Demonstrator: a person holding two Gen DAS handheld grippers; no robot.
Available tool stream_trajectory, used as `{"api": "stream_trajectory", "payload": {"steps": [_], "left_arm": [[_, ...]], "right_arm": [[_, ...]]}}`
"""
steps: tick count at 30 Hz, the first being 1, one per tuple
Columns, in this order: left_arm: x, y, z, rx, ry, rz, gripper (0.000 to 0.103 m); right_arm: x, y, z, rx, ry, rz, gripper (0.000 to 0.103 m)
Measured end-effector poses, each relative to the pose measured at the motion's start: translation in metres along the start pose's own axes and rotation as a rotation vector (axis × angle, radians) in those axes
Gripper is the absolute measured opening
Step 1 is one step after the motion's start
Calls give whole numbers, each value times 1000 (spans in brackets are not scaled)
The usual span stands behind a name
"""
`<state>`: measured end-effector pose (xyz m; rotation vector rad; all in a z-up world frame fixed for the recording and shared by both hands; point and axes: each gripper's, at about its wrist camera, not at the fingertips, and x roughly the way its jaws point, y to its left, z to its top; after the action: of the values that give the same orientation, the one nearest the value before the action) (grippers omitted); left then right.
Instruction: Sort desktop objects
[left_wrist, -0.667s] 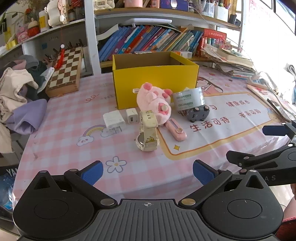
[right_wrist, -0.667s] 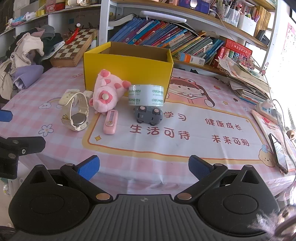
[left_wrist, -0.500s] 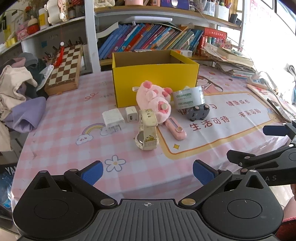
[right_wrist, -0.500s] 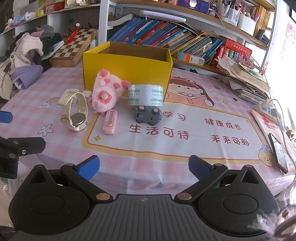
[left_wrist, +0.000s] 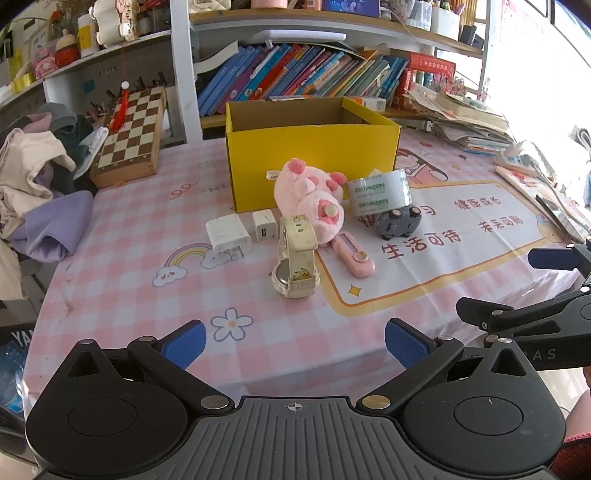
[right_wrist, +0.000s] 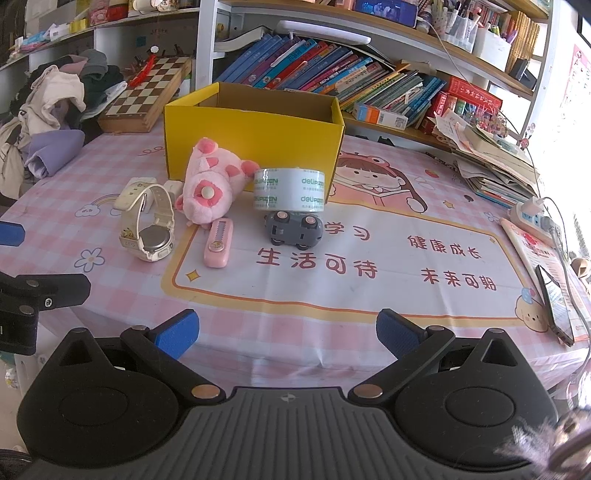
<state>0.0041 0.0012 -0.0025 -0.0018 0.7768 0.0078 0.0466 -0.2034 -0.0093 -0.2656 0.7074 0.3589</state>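
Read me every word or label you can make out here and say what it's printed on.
"deli PIZEN": tape roll.
"生活可待" and "未来可期": desk mat, big red characters.
"学习" and "健康成长": same mat, upper row.
Book spines and watch print: too small to read.

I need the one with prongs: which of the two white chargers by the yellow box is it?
The bigger charger, farther from the watch; its metal prongs stick out toward the camera. The smaller charger shows only a socket.
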Motion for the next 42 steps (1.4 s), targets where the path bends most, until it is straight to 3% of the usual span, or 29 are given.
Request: {"api": "stream_trajectory", "payload": {"steps": [42], "left_arm": [[2, -2, 3, 18, 15, -11, 103]], "right_arm": [[1, -2, 3, 3, 5, 0, 103]]}}
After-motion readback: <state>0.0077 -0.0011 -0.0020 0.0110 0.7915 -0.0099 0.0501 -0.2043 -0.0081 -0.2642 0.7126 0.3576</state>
